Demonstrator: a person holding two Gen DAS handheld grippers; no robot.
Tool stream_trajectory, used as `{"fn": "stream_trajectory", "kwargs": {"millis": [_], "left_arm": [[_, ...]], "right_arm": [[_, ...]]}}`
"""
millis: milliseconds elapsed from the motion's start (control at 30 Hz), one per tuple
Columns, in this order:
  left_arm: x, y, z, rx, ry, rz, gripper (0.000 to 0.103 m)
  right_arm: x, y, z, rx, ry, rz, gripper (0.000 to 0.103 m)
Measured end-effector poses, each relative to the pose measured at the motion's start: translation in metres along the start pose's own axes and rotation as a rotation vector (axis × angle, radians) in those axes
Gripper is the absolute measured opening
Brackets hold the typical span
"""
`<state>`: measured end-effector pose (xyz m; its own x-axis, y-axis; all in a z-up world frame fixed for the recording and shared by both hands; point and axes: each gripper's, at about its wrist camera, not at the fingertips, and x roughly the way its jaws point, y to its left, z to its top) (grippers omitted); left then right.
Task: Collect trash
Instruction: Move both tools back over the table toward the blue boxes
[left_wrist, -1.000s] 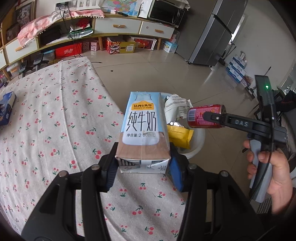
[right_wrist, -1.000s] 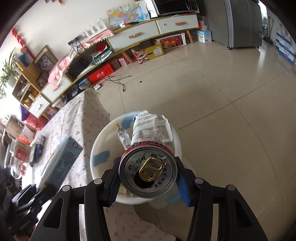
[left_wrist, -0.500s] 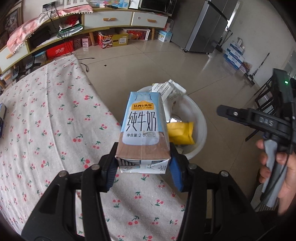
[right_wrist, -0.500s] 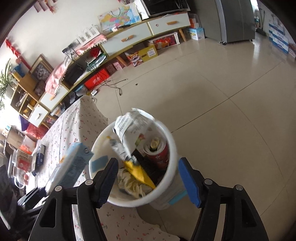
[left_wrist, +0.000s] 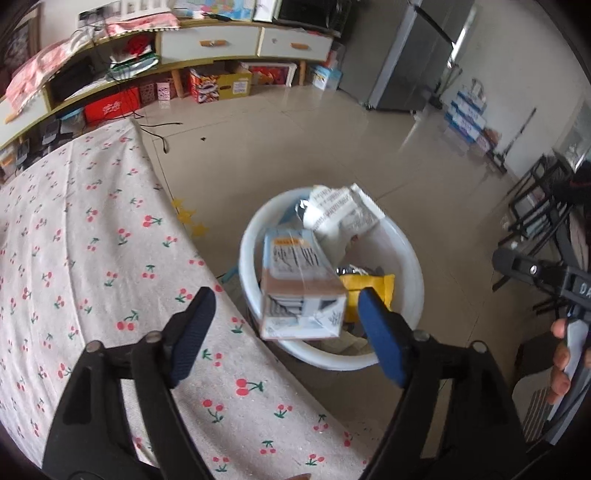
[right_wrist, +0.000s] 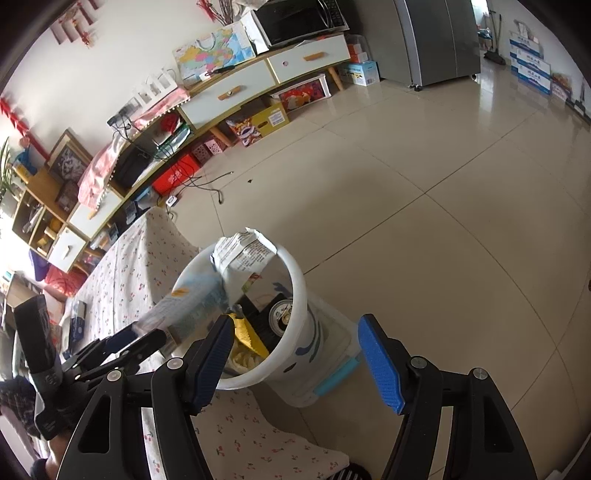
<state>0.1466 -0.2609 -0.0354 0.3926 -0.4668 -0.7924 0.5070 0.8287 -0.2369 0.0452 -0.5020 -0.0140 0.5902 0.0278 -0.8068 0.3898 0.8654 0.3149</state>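
My left gripper (left_wrist: 286, 325) is open above the table edge. The blue and white milk carton (left_wrist: 297, 284) is free of its fingers, blurred, tipping into the white trash bin (left_wrist: 402, 254). In the right wrist view the carton (right_wrist: 192, 304) is a blur at the bin's (right_wrist: 299, 291) near rim, by the left gripper (right_wrist: 136, 338). My right gripper (right_wrist: 295, 358) is open and empty over the bin. The red can (right_wrist: 282, 312) lies inside the bin, beside a yellow wrapper (right_wrist: 247, 332) and crumpled white paper (right_wrist: 243, 251).
The table with a cherry-print cloth (left_wrist: 92, 240) lies left of the bin. The tiled floor (right_wrist: 424, 206) spreads beyond. A low cabinet (left_wrist: 229, 44) with boxes stands along the far wall, a grey fridge (left_wrist: 417, 55) to the right. A dark chair frame (left_wrist: 535, 206) stands at right.
My left gripper opened and let go of the milk carton, which is dropping into the bin. My right gripper, after releasing the can into the bin, has pulled back a little.
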Motion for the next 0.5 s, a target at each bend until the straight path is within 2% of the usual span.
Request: {"fn": "stream_trajectory", "kwargs": {"millis": [500], "left_arm": [[-0.053, 0.069, -0.03, -0.089, -0.018, 0.074, 0.086]], "right_arm": [[0.005, 0.049, -0.005, -0.106, 0.012, 0.005, 0.071]]}}
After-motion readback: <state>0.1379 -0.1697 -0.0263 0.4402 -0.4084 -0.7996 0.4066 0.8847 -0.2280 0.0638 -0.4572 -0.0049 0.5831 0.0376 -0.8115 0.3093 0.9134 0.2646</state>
